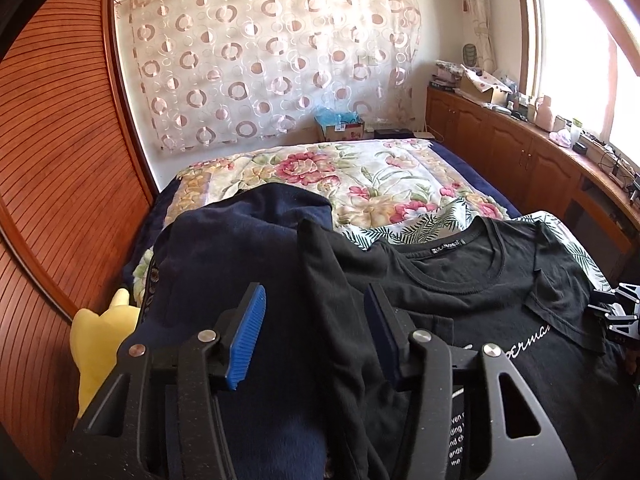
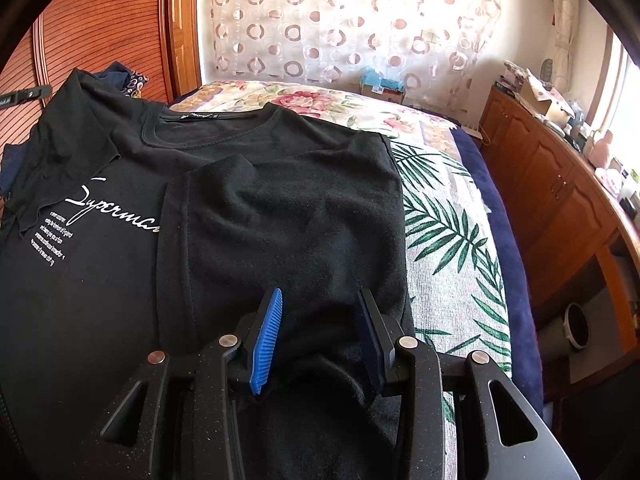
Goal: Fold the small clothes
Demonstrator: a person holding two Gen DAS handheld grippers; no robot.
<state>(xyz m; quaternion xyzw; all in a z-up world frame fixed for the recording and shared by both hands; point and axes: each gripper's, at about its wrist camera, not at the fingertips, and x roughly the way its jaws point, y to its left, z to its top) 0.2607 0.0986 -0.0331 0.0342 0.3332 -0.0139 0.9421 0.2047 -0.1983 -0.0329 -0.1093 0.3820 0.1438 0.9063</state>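
Observation:
A black T-shirt (image 2: 100, 280) with white script print lies face up on the bed; it also shows in the left wrist view (image 1: 480, 300). Its right side (image 2: 300, 208) is folded in over the chest. My right gripper (image 2: 316, 332) is open, its blue pads on either side of a ridge of that folded cloth. My left gripper (image 1: 316, 328) is open over the shirt's left sleeve (image 1: 336, 280), which lies bunched between the pads. The right gripper's tip (image 1: 616, 316) shows at the right edge of the left wrist view.
A navy garment (image 1: 240, 248) lies left of the shirt. A leaf-print cloth (image 2: 440, 232) lies under the shirt on a floral bedspread (image 1: 340, 176). A yellow plush toy (image 1: 100, 336) sits by the wooden panel. Wooden cabinets (image 2: 560, 200) run along the right.

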